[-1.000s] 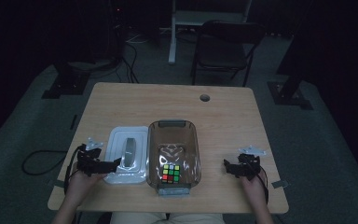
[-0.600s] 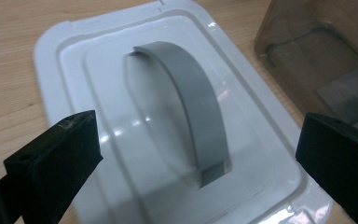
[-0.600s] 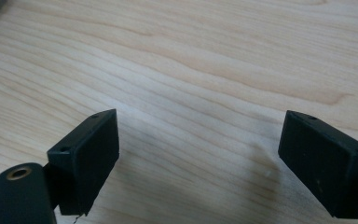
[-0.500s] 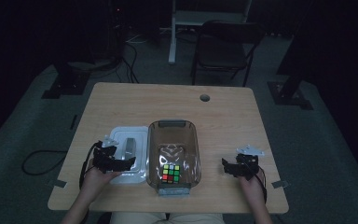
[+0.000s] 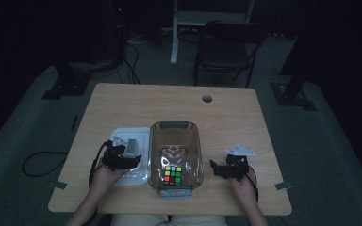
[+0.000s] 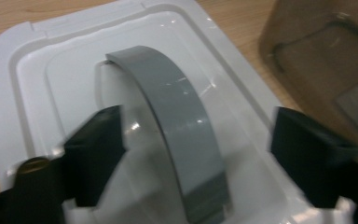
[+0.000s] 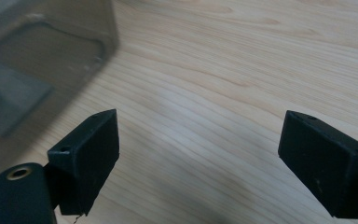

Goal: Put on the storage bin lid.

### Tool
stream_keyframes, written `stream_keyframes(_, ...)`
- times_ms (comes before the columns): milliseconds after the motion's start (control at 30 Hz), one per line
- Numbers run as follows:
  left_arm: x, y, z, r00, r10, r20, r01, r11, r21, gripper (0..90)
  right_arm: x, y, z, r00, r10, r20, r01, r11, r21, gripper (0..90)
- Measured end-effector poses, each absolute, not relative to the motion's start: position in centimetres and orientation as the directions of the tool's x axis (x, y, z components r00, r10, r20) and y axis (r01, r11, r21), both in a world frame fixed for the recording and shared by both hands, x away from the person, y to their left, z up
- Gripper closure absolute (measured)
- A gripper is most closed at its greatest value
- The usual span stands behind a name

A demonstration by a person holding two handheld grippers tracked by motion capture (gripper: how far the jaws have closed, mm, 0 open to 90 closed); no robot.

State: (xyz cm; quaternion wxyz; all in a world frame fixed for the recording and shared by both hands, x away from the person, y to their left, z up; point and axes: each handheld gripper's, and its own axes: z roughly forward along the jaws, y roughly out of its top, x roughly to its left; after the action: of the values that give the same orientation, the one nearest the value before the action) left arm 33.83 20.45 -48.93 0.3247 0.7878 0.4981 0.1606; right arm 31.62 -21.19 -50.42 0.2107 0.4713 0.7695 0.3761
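Left gripper view: the left gripper (image 6: 191, 154) hangs over a white lid (image 6: 37, 60) that lies flat on the wooden table (image 6: 242, 14). Its two black jaws stand one on each side of the lid's grey arched handle (image 6: 177, 121), which rises between them. The jaws have just been closing in toward the handle, yet a clear gap remains on both sides, so the pads do not press on it and the gripper is unclenched. Beyond the outer jaw, at the upper right of this view, stands the brownish clear wall of a container (image 6: 326, 60), just beside the lid.

Right gripper view: the right gripper (image 7: 198, 154) is released, its jaws spread wide with bare table wood between them. The container's tinted wall (image 7: 46, 56) lies ahead of the near jaw, apart from it.

High view: the left gripper (image 5: 131, 159) sits above the white lid (image 5: 140, 136), on the side of the container (image 5: 175, 126) away from the right gripper (image 5: 215, 167). The lid touches or nearly touches the container's long side; which of the two cannot be told. A colourful puzzle cube (image 5: 172, 174) rests inside the container, at the end nearest the person, between the two grippers. The right gripper hovers near the container's other long side, not touching it.
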Motion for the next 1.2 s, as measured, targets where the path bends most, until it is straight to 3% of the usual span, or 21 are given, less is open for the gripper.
stream_keyframes(300, 34.2, 21.3, -49.3, 0.422, 0.901, -0.098, 0.676, -0.240, 0.697, 62.1, 31.3, -19.3, -50.6, -0.518, 0.853, 0.064, 0.560, 0.282, 0.779, 12.1)
stream_keyframes(433, 34.3, 22.3, -49.0, 0.406, 0.904, -0.138, 0.670, -0.192, 0.717, 68.4, 31.2, -19.0, -51.0, -0.529, 0.844, 0.089, 0.570, 0.275, 0.775, 12.1)
stream_keyframes(967, 33.4, 26.0, -44.5, 0.383, 0.895, -0.230, 0.607, -0.056, 0.793, 70.8, 30.5, -17.3, -51.4, -0.614, 0.786, 0.071, 0.530, 0.344, 0.775, 12.6)
stream_keyframes(1200, 32.6, 26.7, -42.0, 0.390, 0.894, -0.220, 0.575, -0.050, 0.816, 70.9, 30.2, -16.7, -51.4, -0.633, 0.771, 0.072, 0.521, 0.356, 0.776, 12.6)
